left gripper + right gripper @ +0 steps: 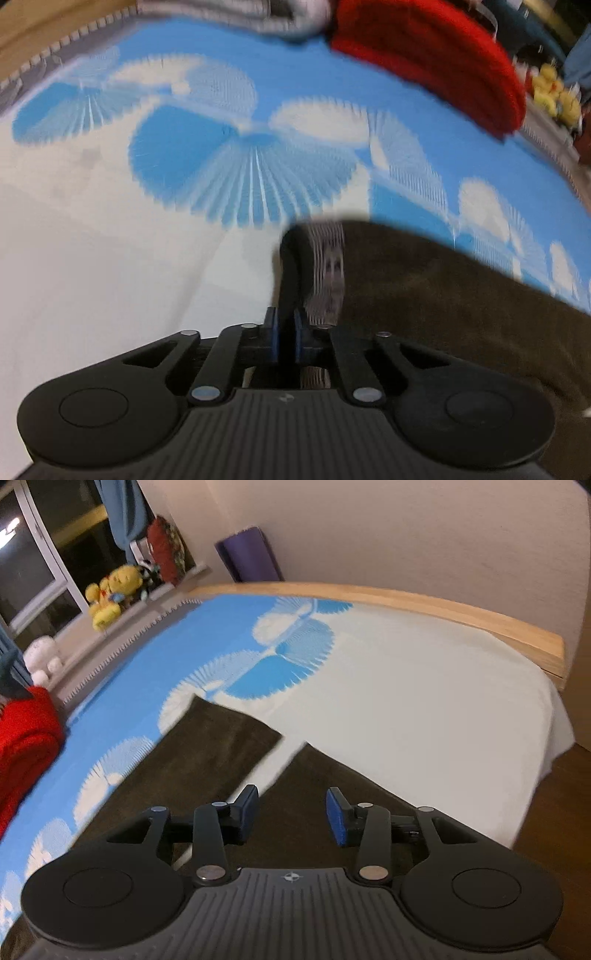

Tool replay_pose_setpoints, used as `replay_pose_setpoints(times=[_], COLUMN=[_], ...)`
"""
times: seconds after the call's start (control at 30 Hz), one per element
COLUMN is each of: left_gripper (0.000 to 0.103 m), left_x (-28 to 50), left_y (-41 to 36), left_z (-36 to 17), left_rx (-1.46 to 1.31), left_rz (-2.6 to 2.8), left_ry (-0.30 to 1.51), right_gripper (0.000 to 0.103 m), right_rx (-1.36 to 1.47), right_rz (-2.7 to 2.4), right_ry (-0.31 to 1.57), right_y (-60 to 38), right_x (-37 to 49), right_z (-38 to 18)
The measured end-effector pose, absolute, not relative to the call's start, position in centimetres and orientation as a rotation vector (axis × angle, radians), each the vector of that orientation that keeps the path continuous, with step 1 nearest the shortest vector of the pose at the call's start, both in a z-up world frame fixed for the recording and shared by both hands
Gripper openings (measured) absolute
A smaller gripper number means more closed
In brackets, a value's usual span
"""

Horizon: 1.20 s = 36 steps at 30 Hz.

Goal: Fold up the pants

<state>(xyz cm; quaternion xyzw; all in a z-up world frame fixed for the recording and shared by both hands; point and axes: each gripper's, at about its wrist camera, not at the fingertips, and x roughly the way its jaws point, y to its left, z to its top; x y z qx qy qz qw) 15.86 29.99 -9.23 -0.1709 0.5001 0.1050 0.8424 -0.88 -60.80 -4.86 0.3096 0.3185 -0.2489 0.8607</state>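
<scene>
Dark brown pants (pixel 207 753) spread flat on a bed (pixel 424 709), both legs pointing toward the far wooden bed frame (pixel 443 609), a narrow wedge of sheet showing between the legs. Bed covered by a cloth (pixel 155 672), bright blue on one side with white and blue fan-shaped patterns, plain white on the other side. In the left wrist view the same pants (pixel 443 295) filling the lower right, with the corner of the fabric just in front of the left tongs (pixel 286 336).

Left tongs nearly together, the blue pads only a thin gap apart; dark fabric and a striped, blurred piece standing close before them, but not possible to tell if the pads pinch it. Right tongs (pixel 291 818) apart, above the pants, nothing between the pads.

A red knitted piece (pixel 443 55) lying at the edge of the blue area, well apart from the pants. Beside the bed a window sill with yellow plush toys (pixel 110 594) and a white plush (pixel 42 653), a dark window (pixel 33 561) with a blue curtain (pixel 122 513) behind. A purple rolled mat (pixel 251 554) standing against the pale wall (pixel 406 528) behind the bed frame. Brown wooden floor (pixel 554 805) at the right of the bed.
</scene>
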Motion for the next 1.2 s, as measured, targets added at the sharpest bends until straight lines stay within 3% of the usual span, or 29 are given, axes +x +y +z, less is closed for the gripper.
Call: replay_pose_setpoints(times=[0.03, 0.1, 0.17, 0.33, 0.4, 0.5, 0.6, 0.77, 0.97, 1.03, 1.13, 1.2], left_gripper=[0.018, 0.045, 0.059, 0.063, 0.070, 0.069, 0.071, 0.071, 0.071, 0.063, 0.043, 0.015], left_x=[15.3, 13.9, 12.1, 8.1, 6.9, 5.6, 5.2, 5.2, 5.3, 5.1, 5.0, 4.6], left_y=[29.9, 30.2, 31.0, 30.3, 29.5, 28.8, 29.3, 29.3, 26.1, 25.9, 26.2, 26.6], left_z=[-8.7, -7.1, -5.2, -4.6, -6.1, -9.5, -9.9, -11.0, -12.3, -12.4, -12.1, -11.4], left_rx=[-0.356, -0.360, -0.435, -0.463, -0.428, -0.346, -0.238, -0.282, -0.078, -0.058, -0.055, -0.056], left_rz=[0.246, 0.308, 0.334, 0.261, 0.241, 0.229, 0.246, 0.126, 0.003, -0.012, -0.015, -0.012], left_ry=[1.061, 1.019, 1.002, 1.123, 1.169, 1.241, 1.187, 1.249, 1.306, 1.307, 1.296, 1.268], right_gripper=[0.043, 0.043, 0.043, 0.043, 0.043, 0.043, 0.043, 0.043, 0.043, 0.043, 0.043, 0.043], right_rx=[0.644, 0.636, 0.650, 0.723, 0.745, 0.733, 0.726, 0.684, 0.696, 0.710, 0.715, 0.710], right_rz=[-0.524, -0.542, -0.549, -0.477, -0.418, -0.338, -0.263, -0.209, -0.232, -0.241, -0.243, -0.238], right_ry=[0.687, 0.717, 0.732, 0.745, 0.735, 0.734, 0.730, 0.741, 0.756, 0.763, 0.770, 0.771], right_y=[-61.0, -61.3, -61.5, -60.5, -59.5, -57.2, -55.2, -53.4, -53.3, -53.2, -52.7, -52.2], right_x=[-0.9, -0.8, -0.7, 1.0, 2.0, 3.3, 4.5, 5.8, 6.4, 6.5, 6.7, 6.8], right_z=[-5.2, -5.8, -6.3, -6.7, -6.3, -5.6, -4.8, -4.1, -4.3, -4.5, -4.7, -4.6])
